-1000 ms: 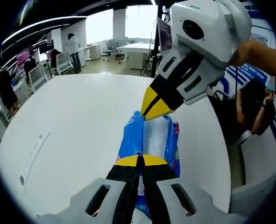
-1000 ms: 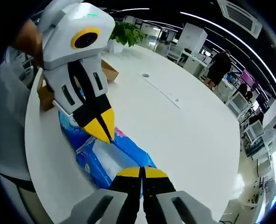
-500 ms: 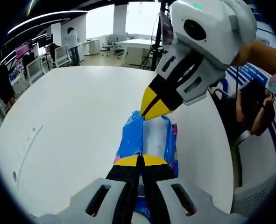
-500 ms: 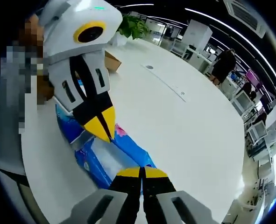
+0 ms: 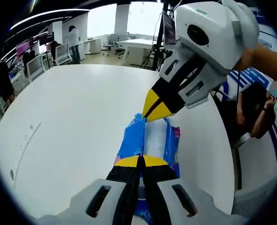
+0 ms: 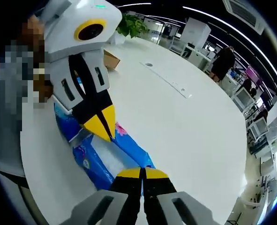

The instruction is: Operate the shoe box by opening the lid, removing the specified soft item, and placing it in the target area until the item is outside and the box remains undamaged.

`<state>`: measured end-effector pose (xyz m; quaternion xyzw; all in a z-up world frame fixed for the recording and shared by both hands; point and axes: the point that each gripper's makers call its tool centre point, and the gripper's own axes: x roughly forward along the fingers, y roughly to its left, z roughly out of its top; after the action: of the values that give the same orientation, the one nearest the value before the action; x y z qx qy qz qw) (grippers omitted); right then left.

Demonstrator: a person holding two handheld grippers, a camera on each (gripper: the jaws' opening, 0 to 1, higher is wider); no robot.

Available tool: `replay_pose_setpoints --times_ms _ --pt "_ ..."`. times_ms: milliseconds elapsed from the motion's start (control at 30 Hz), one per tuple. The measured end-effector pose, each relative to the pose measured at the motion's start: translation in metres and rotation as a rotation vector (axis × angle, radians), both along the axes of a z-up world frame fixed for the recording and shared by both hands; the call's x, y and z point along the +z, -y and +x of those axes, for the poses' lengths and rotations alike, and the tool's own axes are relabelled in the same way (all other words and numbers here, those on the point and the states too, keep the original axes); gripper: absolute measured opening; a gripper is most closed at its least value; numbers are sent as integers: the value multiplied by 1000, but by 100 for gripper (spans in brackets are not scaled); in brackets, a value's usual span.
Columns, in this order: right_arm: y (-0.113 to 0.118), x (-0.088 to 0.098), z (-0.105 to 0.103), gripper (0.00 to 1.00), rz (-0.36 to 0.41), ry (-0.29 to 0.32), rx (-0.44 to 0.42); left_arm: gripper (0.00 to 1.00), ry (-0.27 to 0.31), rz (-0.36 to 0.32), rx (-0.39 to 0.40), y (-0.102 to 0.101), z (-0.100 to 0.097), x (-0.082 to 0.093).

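Observation:
A soft blue plastic pack point(image 5: 131, 138) with a pale see-through middle is stretched between both grippers over the white table point(image 5: 72, 108). My left gripper point(image 5: 140, 161) is shut on its near end. The right gripper point(image 5: 151, 111) comes in from the upper right, shut on the far end. In the right gripper view, the same pack point(image 6: 93, 159) runs from my right gripper point(image 6: 142, 172), shut on it, to the left gripper point(image 6: 103, 132), also shut on it. The brown cardboard shoe box point(image 6: 111, 59) stands behind the left gripper, mostly hidden.
The round white table point(image 6: 175, 122) has a cable slot strip point(image 6: 168, 84) in its middle. A potted plant point(image 6: 129, 26) stands beyond the box. A seated person point(image 5: 255, 108) is close to the table's right edge. Desks, chairs and standing people fill the office behind.
Both views have shifted slightly with the hands. The pack stays stretched between the two shut grippers, and neither grip has changed.

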<state>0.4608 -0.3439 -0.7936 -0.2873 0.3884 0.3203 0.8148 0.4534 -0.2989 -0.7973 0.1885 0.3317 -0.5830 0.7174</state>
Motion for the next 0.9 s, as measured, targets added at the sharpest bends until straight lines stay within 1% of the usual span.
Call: replay_pose_setpoints --times_ms 133,200,267,367,567,667,833,900 --pt "0 -2 -2 0 9 -18 -17 0 23 3 -12 -1 0 1" --pt "0 -3 -3 0 2 -20 -18 0 30 5 -16 -2 1 2" --pt "0 -4 -5 3 3 -31 -21 0 38 8 -20 -4 1 4" --pt "1 -2 -5 3 -2 -27 -19 2 50 13 -25 -6 1 7" --pt "2 8 -8 7 -2 -12 -29 3 77 22 -27 -12 2 18" --pt "1 15 -9 11 8 -6 -34 4 84 21 -21 -16 2 25" --pt "-3 21 -13 13 9 -10 -20 8 84 30 1 -24 2 33" --pt "-6 28 -16 14 15 -9 -18 9 83 29 8 -26 0 38"
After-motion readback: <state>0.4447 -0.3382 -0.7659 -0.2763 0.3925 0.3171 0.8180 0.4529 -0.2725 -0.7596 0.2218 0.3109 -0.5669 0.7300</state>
